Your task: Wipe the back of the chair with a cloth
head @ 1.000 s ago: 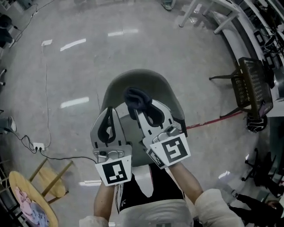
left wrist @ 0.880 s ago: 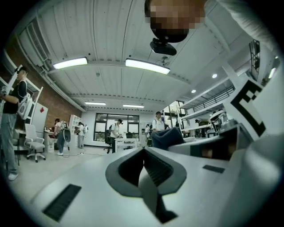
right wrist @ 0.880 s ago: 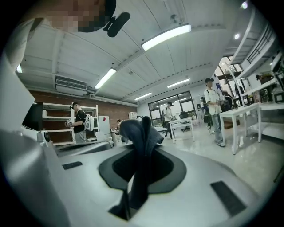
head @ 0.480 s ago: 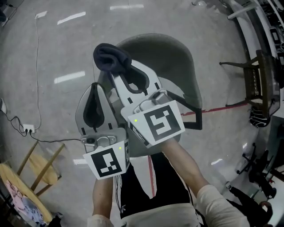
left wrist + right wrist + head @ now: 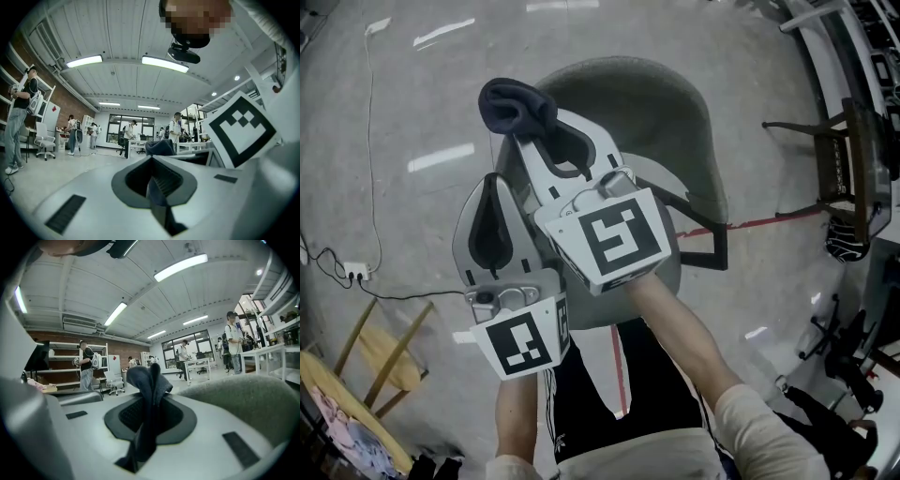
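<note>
A grey shell chair (image 5: 675,122) stands below me in the head view. My right gripper (image 5: 525,127) is shut on a dark blue cloth (image 5: 511,105), which bunches out past its tips over the chair's upper left rim. The right gripper view has the cloth (image 5: 147,380) sticking up from the closed jaws of that gripper (image 5: 150,404), with the chair's grey surface (image 5: 248,399) blurred close on the right. My left gripper (image 5: 492,192) sits just left of and lower than the right one, shut with nothing in it. In the left gripper view that gripper (image 5: 152,164) points toward the cloth (image 5: 159,146).
A wooden stool (image 5: 389,352) stands at the lower left beside a power strip (image 5: 356,273) with a cable. A dark chair (image 5: 844,169) and table frames are at the right. A red floor line (image 5: 759,223) runs behind the grey chair. Several people stand far off.
Both grippers have risen and swung left. The cloth went from over the chair's middle to its upper left rim. The right gripper is nearer the head camera.
</note>
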Available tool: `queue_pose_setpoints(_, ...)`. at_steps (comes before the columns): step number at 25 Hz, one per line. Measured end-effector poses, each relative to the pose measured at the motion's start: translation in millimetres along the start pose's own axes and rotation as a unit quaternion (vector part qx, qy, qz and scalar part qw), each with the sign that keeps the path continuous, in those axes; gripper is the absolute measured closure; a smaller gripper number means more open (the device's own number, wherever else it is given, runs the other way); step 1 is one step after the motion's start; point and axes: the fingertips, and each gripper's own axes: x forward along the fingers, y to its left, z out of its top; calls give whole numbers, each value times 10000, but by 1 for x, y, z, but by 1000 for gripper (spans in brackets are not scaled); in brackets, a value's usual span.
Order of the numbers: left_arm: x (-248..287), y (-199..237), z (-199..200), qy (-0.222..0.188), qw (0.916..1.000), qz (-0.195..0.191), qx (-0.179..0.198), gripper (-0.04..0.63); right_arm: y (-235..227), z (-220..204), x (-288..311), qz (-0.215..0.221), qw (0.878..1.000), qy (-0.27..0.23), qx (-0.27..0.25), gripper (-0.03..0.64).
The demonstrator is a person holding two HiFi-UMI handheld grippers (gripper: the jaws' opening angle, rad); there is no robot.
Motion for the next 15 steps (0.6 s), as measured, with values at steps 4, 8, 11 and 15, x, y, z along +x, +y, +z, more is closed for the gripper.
queue_pose_setpoints(4,4,-3,-4,50,10000,-4,-32,580,-10,-2,0,-48,10000,-1,39,558)
queue_pose_setpoints(8,6,-5,-9,92,9999,-13,-78,580,-32,-5,-5,-429,9991,-19,-47,558)
queue_pose_setpoints(11,8,-13,-11,117,9999,-73,-102,580,-50,-6,-13,-687,9976,-41,10,558)
queue_pose_setpoints(15,9,-27,-15,165,9995,-255,-61,580,-78,-8,-29,-1096,9939,-66,90,558)
